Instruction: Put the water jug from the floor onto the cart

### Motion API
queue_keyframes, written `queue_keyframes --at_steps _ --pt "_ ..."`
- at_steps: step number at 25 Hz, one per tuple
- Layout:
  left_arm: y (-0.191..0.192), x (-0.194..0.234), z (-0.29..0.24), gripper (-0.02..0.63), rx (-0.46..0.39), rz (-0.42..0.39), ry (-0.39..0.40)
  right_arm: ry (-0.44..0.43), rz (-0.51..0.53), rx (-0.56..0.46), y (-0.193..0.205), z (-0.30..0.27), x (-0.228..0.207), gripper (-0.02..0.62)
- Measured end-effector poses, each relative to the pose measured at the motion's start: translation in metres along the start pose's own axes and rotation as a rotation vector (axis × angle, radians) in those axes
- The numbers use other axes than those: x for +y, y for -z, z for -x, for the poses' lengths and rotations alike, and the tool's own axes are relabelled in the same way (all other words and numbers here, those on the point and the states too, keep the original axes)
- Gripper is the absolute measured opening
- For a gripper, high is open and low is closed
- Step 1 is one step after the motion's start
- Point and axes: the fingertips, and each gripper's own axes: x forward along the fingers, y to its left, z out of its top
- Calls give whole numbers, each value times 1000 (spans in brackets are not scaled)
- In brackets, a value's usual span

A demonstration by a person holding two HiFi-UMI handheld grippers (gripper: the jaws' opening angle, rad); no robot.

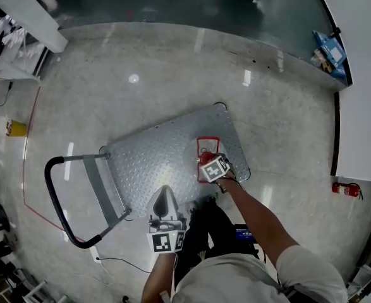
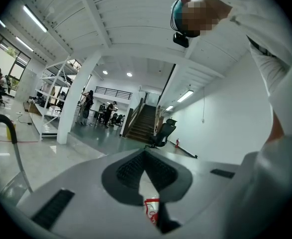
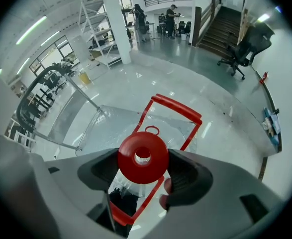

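The water jug (image 1: 206, 149) is clear plastic with a red carrying frame (image 3: 178, 107) and a red cap (image 3: 142, 157). It is over the right part of the grey diamond-plate cart (image 1: 160, 160); I cannot tell whether it rests on the deck. My right gripper (image 1: 213, 166) comes down on it from above and is shut on the cap, one jaw on each side (image 3: 142, 167). My left gripper (image 1: 164, 194) hangs near the cart's front edge, pointing away from me, its jaws shut and holding nothing (image 2: 145, 156). Below its jaws a sliver of the jug (image 2: 152, 209) shows.
The cart's black push handle (image 1: 59, 194) stands at its left end. A red fire extinguisher (image 1: 346, 189) lies by the white wall on the right. A yellow object (image 1: 16, 129) and a red cable are on the floor at left. Shelving stands at top left, an office chair (image 3: 238, 54) farther off.
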Motion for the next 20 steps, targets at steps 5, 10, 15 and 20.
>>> queue_keyframes --at_steps 5,10,15,20 --pt "5 -5 2 3 14 -2 -14 -11 20 8 2 0 1 308" --pt "0 -10 7 3 1 -3 -11 -2 56 9 4 4 0 308" --pt "-9 -16 14 3 -13 -7 -11 -36 56 -107 -16 58 9 308" --pt "-30 -34 20 3 -53 -9 16 92 9 -447 -39 170 6 34"
